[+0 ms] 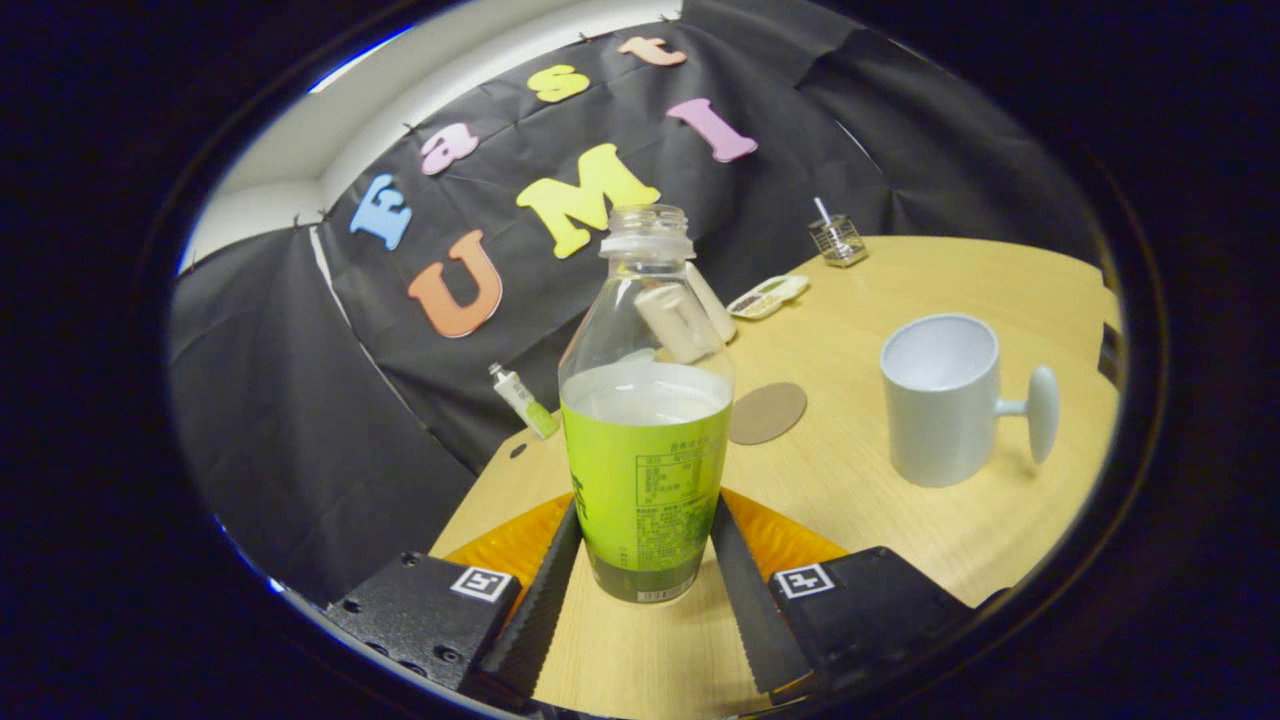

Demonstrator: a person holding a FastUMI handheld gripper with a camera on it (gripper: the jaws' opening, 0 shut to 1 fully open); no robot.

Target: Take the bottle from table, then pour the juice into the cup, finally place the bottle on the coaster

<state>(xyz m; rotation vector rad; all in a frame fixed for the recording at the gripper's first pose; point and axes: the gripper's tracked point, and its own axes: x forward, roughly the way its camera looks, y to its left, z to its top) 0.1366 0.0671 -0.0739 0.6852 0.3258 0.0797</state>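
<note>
A clear plastic bottle (645, 440) with a green label and no cap stands upright between my fingers, about half full of pale juice. My gripper (645, 512) is shut on it, with both fingers (548, 590) pressing the label's lower sides. I cannot tell whether its base touches the wooden table (880, 540). A white cup (940, 400), empty and with its handle turned away from the bottle, stands beyond my fingers to the right. The round brown coaster (767, 412) lies flat between the bottle and the cup, a little farther off.
At the table's far edge are a small tube (523, 400) to the left, a flat white dish (767, 296) and a wire holder (838, 240). A beige object (712, 300) shows behind the bottle's shoulder. Black cloth walls close the table off behind.
</note>
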